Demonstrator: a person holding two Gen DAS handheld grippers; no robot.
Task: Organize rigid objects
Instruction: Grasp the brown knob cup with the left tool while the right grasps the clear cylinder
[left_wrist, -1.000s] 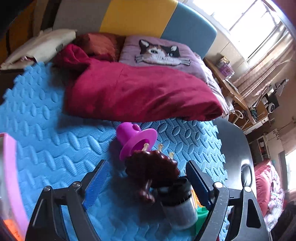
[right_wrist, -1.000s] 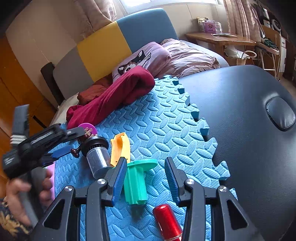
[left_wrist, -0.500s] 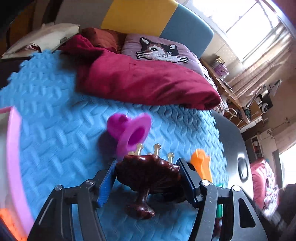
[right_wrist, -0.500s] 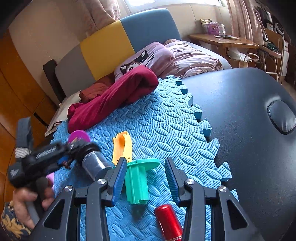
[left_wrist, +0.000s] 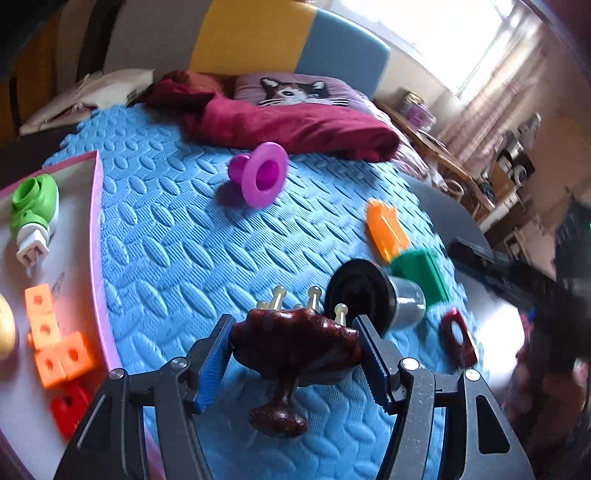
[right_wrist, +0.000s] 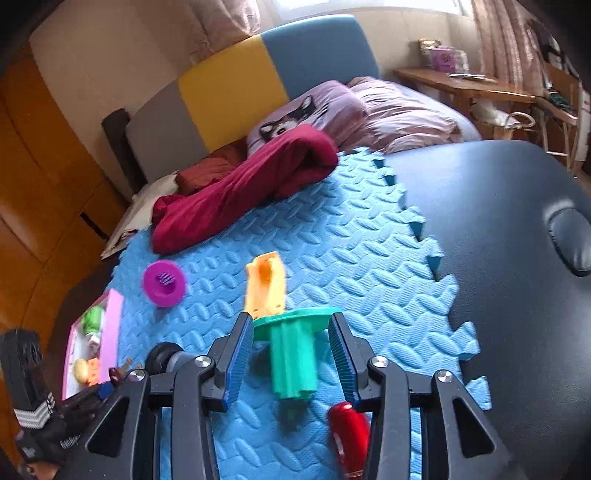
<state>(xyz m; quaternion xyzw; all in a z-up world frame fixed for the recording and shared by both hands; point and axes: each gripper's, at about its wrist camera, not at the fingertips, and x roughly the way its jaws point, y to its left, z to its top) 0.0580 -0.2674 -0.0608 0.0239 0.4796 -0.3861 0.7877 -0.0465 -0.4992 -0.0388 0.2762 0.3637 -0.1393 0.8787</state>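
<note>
My left gripper (left_wrist: 295, 354) is shut on a dark brown knobbed piece with pale pegs (left_wrist: 291, 343), held above the blue foam mat (left_wrist: 177, 243). A pink-rimmed tray (left_wrist: 96, 206) at the left holds a green toy (left_wrist: 35, 203) and orange cubes (left_wrist: 55, 350). My right gripper (right_wrist: 291, 354) is open, its fingers on either side of a green flanged piece (right_wrist: 291, 354) on the mat. A purple flanged cup (left_wrist: 258, 173), an orange piece (left_wrist: 386, 229), a black-capped jar (left_wrist: 373, 295) and a red piece (left_wrist: 458, 339) lie on the mat.
A crimson blanket (left_wrist: 295, 129) and a cat pillow (left_wrist: 291, 90) lie at the mat's far edge. A dark padded table surface (right_wrist: 498, 229) lies to the right of the mat. A red cylinder (right_wrist: 351, 432) lies under my right gripper.
My left gripper closed on the brown piece, lifted it and swung left, so the tray came into view. My right gripper moved forward around the green piece.
</note>
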